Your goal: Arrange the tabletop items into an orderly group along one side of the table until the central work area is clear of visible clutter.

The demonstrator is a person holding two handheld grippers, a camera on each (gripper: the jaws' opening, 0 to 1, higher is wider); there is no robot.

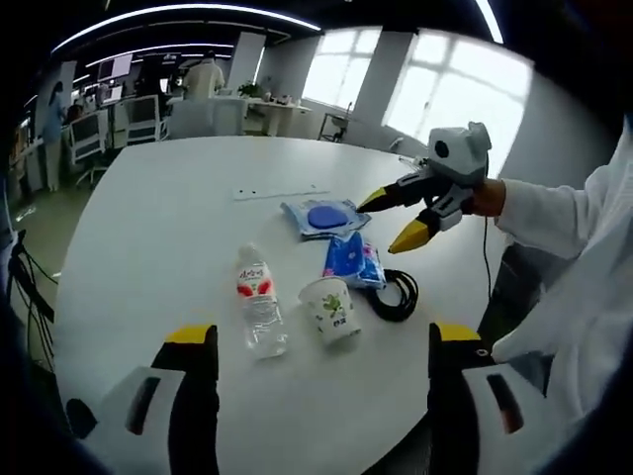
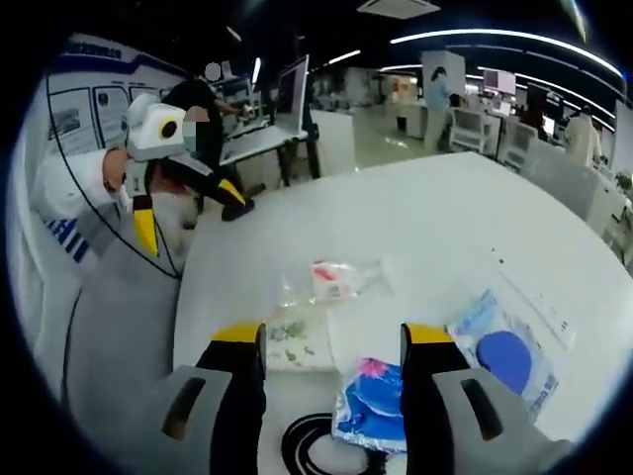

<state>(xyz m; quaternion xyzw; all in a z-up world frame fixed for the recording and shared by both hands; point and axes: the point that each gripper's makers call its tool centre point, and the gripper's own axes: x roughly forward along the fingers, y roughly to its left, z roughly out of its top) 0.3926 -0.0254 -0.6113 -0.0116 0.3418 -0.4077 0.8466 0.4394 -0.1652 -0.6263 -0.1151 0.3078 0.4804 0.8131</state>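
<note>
Yellow-tipped left hand-held gripper and right hand-held gripper both wide apart, holding nothing

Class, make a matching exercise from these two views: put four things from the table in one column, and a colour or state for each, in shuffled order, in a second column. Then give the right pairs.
Things:
1. bottle
2. cup
3. cable
4. right tongs

States:
A. black, coiled in a loop
B. open, yellow tips, above the table
C. clear plastic, red and white label, lying on its side
D. white paper with a green print, tipped over

Pairs: 1-C, 2-D, 3-A, 4-B
</note>
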